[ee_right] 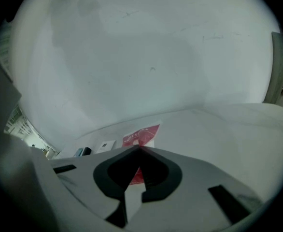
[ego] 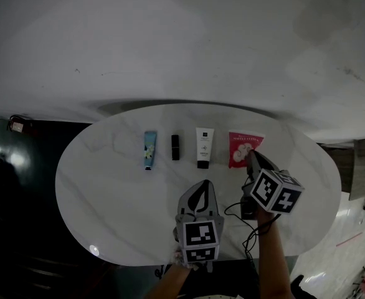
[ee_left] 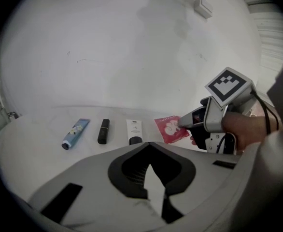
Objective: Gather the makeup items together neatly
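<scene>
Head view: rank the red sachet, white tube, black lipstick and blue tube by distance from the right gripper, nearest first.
1. red sachet: right end of the row, right at the tips of the right gripper.
2. white tube: next one to the left.
3. black lipstick: further left again.
4. blue tube: far left end of the row.

The oval white marble-pattern table (ego: 108,198) stands close to a plain pale wall (ego: 182,36). Dark floor (ego: 20,242) lies at its left. A small glare spot (ego: 93,250) marks the near table edge. Lighting is dim.
</scene>
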The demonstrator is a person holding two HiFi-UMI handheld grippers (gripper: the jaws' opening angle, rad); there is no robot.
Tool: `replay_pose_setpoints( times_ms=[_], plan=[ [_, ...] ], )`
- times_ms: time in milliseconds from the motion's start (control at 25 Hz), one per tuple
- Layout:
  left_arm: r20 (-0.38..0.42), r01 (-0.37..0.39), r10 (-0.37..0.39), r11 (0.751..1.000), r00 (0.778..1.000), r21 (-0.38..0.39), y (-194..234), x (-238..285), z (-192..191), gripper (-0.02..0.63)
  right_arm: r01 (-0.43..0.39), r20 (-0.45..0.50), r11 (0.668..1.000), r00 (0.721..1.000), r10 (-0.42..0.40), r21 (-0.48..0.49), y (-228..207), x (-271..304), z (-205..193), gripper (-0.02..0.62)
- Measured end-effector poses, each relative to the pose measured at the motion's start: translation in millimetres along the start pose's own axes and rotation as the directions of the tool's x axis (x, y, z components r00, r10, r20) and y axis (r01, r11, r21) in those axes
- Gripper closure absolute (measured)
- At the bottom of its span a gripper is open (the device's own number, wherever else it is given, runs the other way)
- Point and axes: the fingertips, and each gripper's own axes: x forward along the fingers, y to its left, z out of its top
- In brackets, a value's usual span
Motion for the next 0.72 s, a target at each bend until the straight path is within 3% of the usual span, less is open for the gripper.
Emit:
replay_pose_setpoints(
  times_ms=[400,720],
  plan=[
    [-0.011,-0.006,0.005,1.000,1.000,-0.010,4,1,-3,0.568,0.044,-0.035,0.999,0.998,-0.043,0.021,-8,13,-13,0.580],
    [-0.016,-0.005,0.005,1.000,1.000,-0.021,5,-1,-6,0.568,0.081,-0.040,0.997,0.996,-0.082,-0.015,-10,15,-14,0.562]
  ],
)
